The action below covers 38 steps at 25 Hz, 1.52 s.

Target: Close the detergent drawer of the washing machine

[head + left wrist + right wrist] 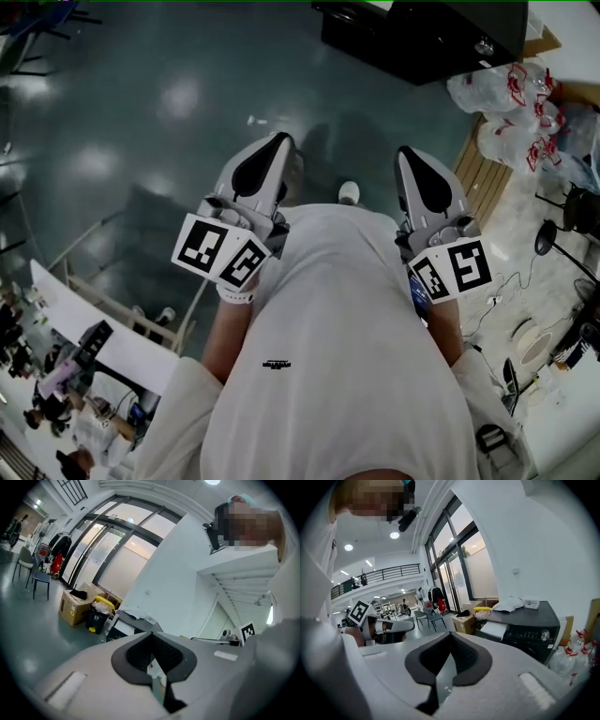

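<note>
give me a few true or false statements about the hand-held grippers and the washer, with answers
1. The left hand-held gripper and right hand-held gripper are both shut, with nothing held. True.
2. The right hand-held gripper touches the washer. False: it is held by the person's chest, well apart from the washer.
3. The washer is dark. True.
4. The washer's top is bare. False: a white bundle lies on it.
5. A cardboard box stands on the floor. True.
</note>
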### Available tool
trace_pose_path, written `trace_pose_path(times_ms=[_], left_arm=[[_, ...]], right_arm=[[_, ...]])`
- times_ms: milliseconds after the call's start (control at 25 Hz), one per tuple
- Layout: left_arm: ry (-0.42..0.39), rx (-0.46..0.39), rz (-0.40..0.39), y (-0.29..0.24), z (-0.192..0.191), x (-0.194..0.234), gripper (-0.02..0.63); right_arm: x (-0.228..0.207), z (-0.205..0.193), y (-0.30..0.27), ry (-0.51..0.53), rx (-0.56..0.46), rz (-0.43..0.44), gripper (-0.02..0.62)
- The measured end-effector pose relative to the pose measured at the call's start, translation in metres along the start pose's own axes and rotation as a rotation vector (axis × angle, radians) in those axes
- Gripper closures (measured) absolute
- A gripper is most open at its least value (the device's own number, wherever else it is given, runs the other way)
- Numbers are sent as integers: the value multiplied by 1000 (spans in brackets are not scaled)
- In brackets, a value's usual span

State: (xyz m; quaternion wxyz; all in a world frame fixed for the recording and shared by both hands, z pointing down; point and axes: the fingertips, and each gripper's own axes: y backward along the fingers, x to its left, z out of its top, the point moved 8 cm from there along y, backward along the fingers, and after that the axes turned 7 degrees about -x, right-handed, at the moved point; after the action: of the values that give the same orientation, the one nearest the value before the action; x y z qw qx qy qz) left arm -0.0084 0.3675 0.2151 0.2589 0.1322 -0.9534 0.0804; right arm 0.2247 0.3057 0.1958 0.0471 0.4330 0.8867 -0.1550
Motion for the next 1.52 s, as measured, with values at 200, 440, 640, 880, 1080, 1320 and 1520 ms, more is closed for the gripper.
trace_pose_path(times_ms=[200, 440, 640, 880, 1080, 1320, 1520], left_arm=[[8, -29, -1, -9, 44, 68, 591], [-20, -53, -15, -16, 85, 122, 591], [-24, -25, -39, -28, 98, 146, 591], [-24, 24, -82, -62, 108, 157, 591], [-33, 74, -93, -94, 109, 170, 591], [-53, 121, -138, -148, 122, 178, 591], [-65, 147, -188, -199, 133, 176, 591]], right_arm=[[10, 22, -59, 32, 3, -55, 602], [17, 34, -118, 33, -20, -91, 603], [23, 36, -146, 6, -24, -102, 603], [9, 31, -171, -45, -11, -132, 603], [-10, 24, -191, -97, -13, -156, 603], [-42, 36, -215, -106, -25, -192, 603], [-78, 47, -230, -112, -31, -239, 603]])
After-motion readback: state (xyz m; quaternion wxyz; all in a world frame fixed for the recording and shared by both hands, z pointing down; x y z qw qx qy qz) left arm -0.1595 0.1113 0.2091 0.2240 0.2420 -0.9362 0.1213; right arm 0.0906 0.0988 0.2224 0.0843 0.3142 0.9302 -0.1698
